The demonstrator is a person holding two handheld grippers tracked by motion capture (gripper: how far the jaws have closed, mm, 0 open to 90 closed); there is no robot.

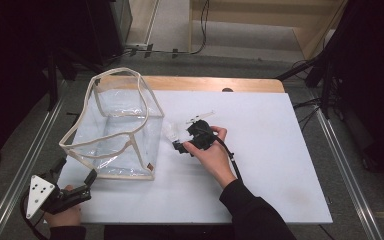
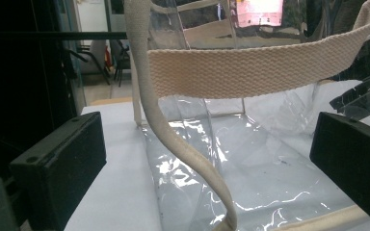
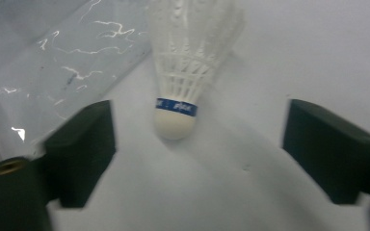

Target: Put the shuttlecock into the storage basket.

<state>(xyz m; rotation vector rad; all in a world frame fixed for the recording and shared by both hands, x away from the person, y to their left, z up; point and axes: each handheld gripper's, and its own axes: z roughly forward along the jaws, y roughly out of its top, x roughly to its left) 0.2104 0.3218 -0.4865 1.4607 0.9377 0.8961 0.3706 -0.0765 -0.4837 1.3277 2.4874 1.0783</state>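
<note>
A clear plastic bag [image 1: 115, 125] with cream webbing trim stands open on the left of the white board [image 1: 270, 165]. A white shuttlecock [image 1: 170, 131] lies just right of the bag. In the right gripper view the shuttlecock [image 3: 188, 62] has a blue band, and its cork points toward my right gripper [image 3: 197, 154]. That gripper is open, with the cork just beyond its jaws and untouched. My right gripper [image 1: 180, 146] points left at the shuttlecock. My left gripper [image 1: 77, 171] is open at the bag's near-left corner, where a cream strap [image 2: 173, 139] hangs between the wide jaws, unpressed.
The white board lies on a wooden table [image 1: 215, 83]. Metal rails [image 1: 350, 175] run along both sides, with dark equipment and cables [image 1: 325, 65] beyond. Bare board stretches to the right of my right hand [image 1: 212, 160].
</note>
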